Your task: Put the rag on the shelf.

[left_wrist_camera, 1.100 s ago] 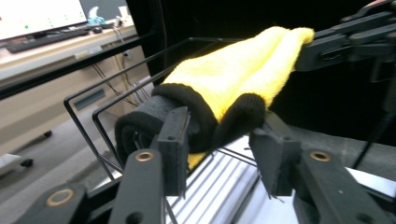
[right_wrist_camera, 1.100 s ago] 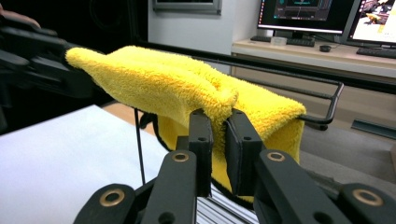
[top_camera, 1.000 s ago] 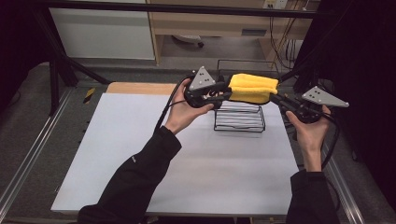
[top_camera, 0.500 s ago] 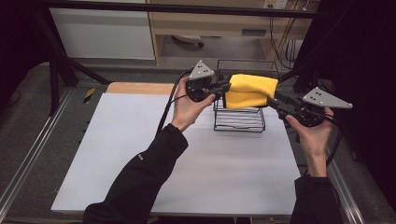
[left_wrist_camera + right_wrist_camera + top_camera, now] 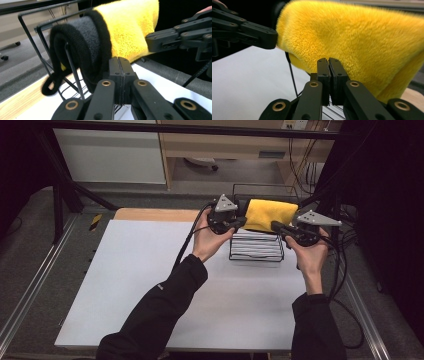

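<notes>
Left gripper view: black fleece lining rolled inside the one yellow towel, unseen from above. High view: towel's long axis runs left-right over the single wire rack on the tabletop. Left gripper and right gripper, jaws together, each pinch a towel end.

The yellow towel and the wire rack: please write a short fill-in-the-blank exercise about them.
1. The towel hanging over the wire rack is ____ on its outer side.
2. Its inner side is ____.
3. The fingers of the left gripper are ____.
4. The rack stands on a ____ table.

Missing words: yellow; black; shut; white
</notes>
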